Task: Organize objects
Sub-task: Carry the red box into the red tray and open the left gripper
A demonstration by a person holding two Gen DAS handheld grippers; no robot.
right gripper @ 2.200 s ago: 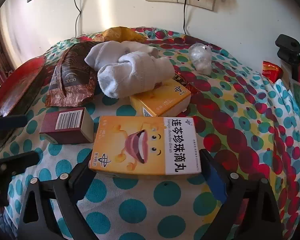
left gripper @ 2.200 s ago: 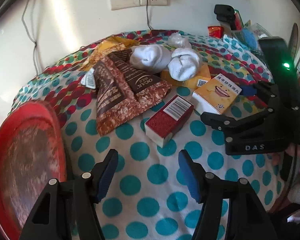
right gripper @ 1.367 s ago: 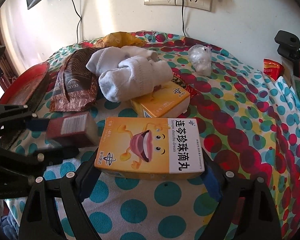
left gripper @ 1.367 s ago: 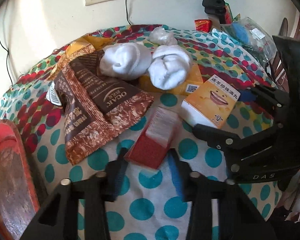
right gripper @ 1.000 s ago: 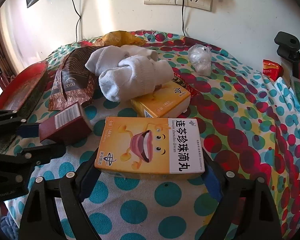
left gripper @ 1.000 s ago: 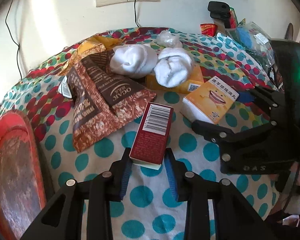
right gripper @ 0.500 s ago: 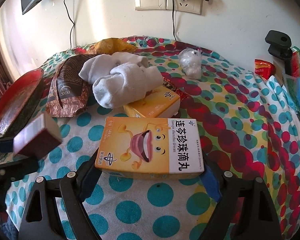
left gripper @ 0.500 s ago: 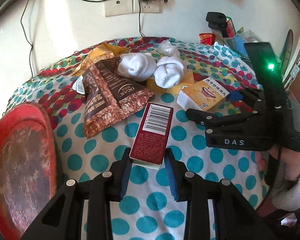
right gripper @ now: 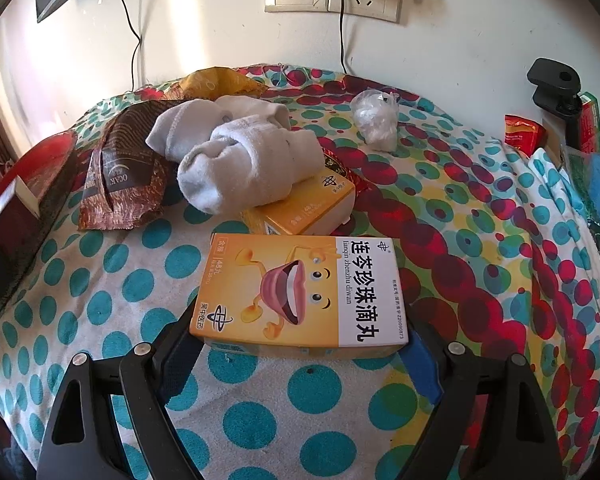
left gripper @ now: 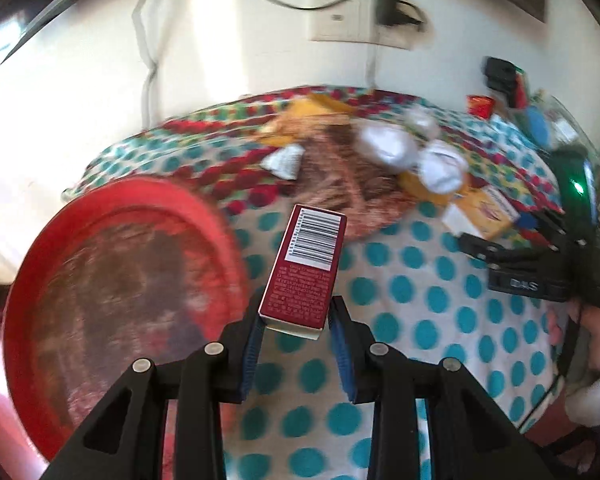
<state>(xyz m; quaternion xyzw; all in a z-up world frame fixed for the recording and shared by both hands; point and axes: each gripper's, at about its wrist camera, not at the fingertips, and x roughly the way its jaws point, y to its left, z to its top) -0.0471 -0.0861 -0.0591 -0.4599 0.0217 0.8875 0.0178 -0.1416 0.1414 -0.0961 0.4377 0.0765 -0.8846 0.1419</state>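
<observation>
- One dark red box point(left gripper: 306, 268) with a barcode is clamped at its near end between the pads of the left gripper point(left gripper: 296, 334); it is held clear of the counter point(left gripper: 420, 304), just beside the rim of the single red tray point(left gripper: 112, 304).
- Two orange medicine boxes are counted: the large orange box point(right gripper: 300, 292) with a cartoon mouth lies flat between the widely parted fingers of the right gripper point(right gripper: 300, 350); whether the pads press on it cannot be told.
- The smaller orange box point(right gripper: 312, 208) lies just behind it, partly under the socks.
- Two rolled white socks point(right gripper: 240, 152) are seen touching each other.
- One brown snack bag point(right gripper: 120, 184) is spread left of the socks, and one yellow packet point(right gripper: 216, 82) lies behind it.
- One crumpled clear plastic bundle point(right gripper: 376, 120) sits apart, near the wall.
- The counter is covered by one dotted cloth.
</observation>
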